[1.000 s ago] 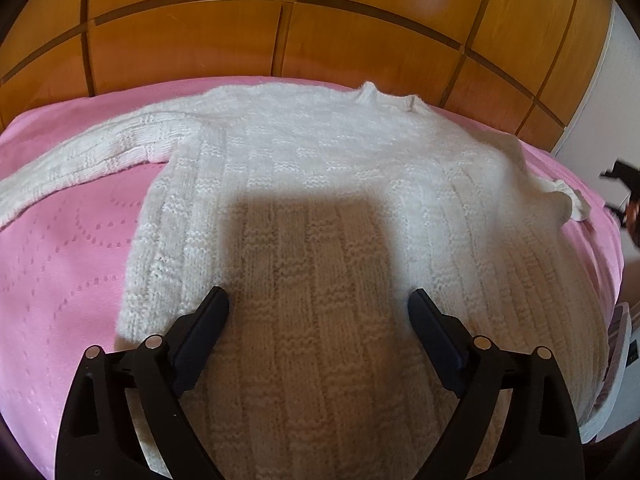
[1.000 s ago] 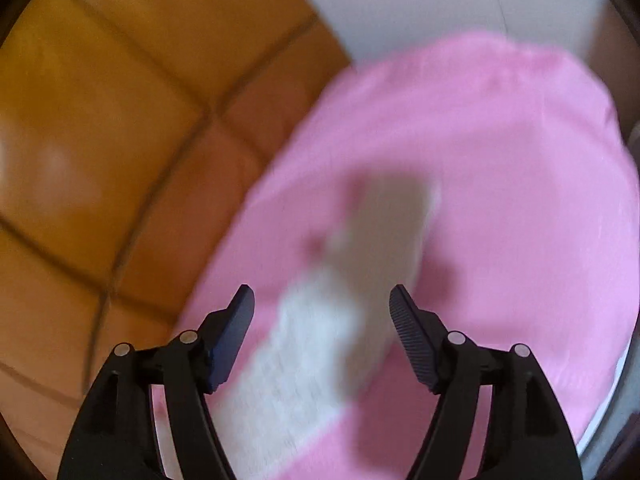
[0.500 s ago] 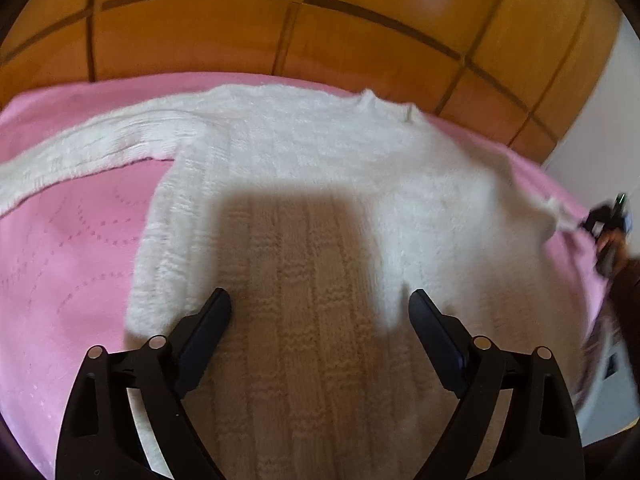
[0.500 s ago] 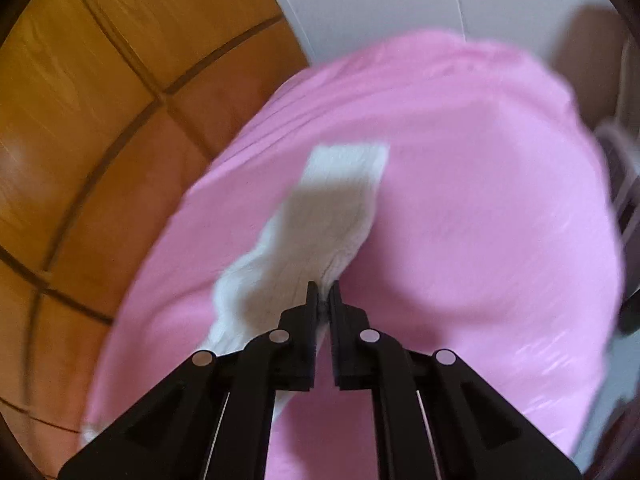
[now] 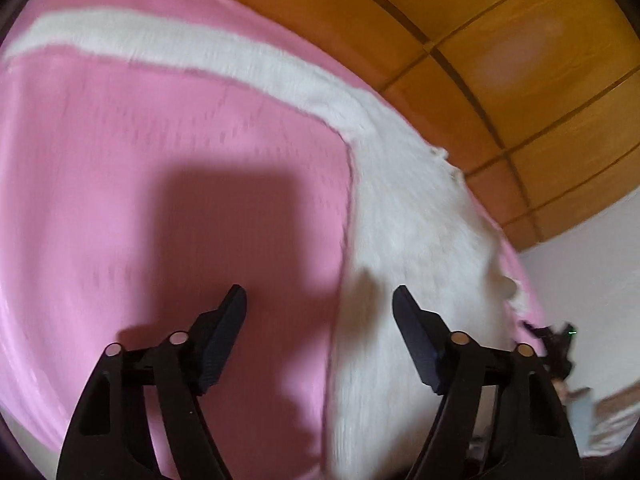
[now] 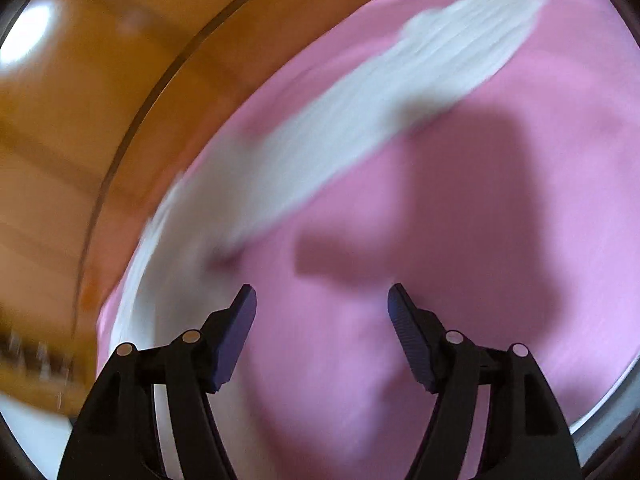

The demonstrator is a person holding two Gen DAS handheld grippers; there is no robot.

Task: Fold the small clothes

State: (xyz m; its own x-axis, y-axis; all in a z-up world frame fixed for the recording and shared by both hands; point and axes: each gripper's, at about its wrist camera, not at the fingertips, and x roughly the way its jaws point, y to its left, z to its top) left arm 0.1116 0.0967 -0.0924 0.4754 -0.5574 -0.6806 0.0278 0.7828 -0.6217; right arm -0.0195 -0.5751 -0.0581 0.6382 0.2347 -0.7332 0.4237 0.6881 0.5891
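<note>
A white knitted sweater (image 5: 416, 240) lies flat on a pink bedcover (image 5: 160, 200). In the left wrist view its left sleeve (image 5: 168, 46) stretches to the upper left. My left gripper (image 5: 320, 304) is open and empty, above the bedcover at the sweater's left side edge. In the right wrist view the right sleeve (image 6: 360, 112) lies straight, running to the upper right, with the body at the left (image 6: 168, 280). My right gripper (image 6: 322, 304) is open and empty above the pink cover, below the sleeve. Both views are motion-blurred.
A wooden panelled headboard (image 5: 520, 60) runs along the far side of the bed; it also shows in the right wrist view (image 6: 80, 120). A white wall (image 5: 592, 272) stands at the right. The other gripper (image 5: 554, 344) shows small at the right edge.
My right gripper shut on the right sleeve, then let go and now hangs open beside the straightened sleeve. My left gripper has swung left, from over the sweater's body to its left edge.
</note>
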